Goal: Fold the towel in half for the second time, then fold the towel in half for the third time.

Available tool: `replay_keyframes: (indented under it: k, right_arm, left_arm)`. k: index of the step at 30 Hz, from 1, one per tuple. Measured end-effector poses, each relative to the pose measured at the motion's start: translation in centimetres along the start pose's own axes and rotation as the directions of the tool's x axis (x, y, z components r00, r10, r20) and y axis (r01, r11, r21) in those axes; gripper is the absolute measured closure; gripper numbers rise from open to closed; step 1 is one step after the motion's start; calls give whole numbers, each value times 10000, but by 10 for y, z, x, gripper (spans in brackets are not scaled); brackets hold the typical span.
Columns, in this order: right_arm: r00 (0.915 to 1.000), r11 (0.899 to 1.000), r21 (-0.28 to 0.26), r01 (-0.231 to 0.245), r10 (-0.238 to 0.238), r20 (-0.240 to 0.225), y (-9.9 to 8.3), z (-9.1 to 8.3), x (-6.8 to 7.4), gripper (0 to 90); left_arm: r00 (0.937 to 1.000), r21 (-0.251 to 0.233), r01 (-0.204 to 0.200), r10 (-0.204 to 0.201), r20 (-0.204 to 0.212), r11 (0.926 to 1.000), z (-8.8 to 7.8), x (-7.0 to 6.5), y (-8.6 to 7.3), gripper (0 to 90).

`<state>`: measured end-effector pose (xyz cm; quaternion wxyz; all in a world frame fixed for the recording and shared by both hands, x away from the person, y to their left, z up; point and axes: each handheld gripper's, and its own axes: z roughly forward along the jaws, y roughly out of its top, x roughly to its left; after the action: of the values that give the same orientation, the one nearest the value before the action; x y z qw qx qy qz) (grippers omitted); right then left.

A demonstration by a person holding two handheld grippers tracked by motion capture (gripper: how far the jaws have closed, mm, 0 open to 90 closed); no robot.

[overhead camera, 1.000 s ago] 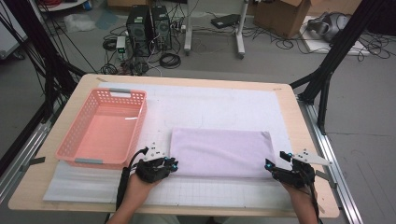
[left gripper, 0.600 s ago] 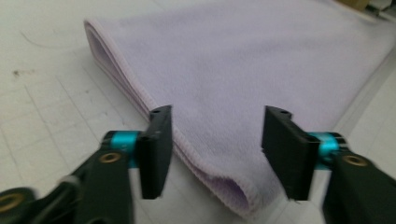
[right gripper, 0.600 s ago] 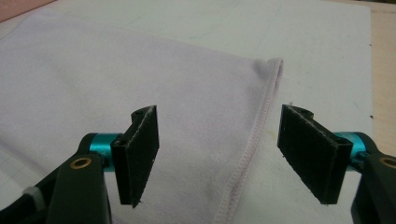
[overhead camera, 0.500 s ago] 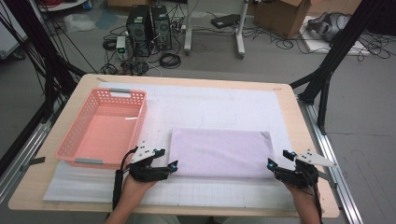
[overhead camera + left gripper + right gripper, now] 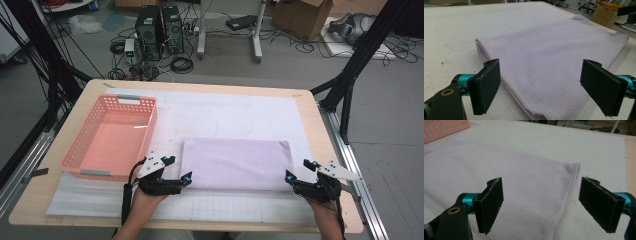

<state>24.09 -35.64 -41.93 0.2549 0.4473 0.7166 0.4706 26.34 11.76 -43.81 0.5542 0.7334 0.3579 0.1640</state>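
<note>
A folded lilac towel (image 5: 235,162) lies flat on the white mat. My left gripper (image 5: 187,179) sits at its near left corner and my right gripper (image 5: 289,179) at its near right corner. In the left gripper view the left gripper (image 5: 540,75) is open, and its jaws have just been opening. The towel's (image 5: 549,57) folded corner lies low between the pads without touching them. In the right gripper view the right gripper (image 5: 544,200) is also open, with its jaws just widened. The towel's (image 5: 499,170) hemmed corner lies between them, untouched.
An empty pink basket (image 5: 149,135) stands left of the towel, close to my left hand. The white mat (image 5: 230,110) covers most of the wooden table (image 5: 320,135). Black frame posts flank the table. Computers and cables lie on the floor beyond the table.
The left gripper's jaws have opened off the towel's near left corner. The right gripper's jaws stand a little wider. Both hands have hardly moved and the towel lies still.
</note>
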Motion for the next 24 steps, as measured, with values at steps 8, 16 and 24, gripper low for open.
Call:
replay_keyframes:
  k: [8,16,24]
  right_arm:
    - [10000,10000,-28,19,-19,55,0,-1,-2,185]
    - [10000,10000,-3,50,-50,27,0,0,-2,185]
    - [9999,9999,108,44,-43,-130,0,2,1,185]
  left_arm:
    - [10000,104,-16,16,-21,9999,2,1,-1,174]
    - [9998,480,129,-138,167,9988,4,0,-2,175]
    - [9990,873,438,-445,70,9952,8,2,-3,174]
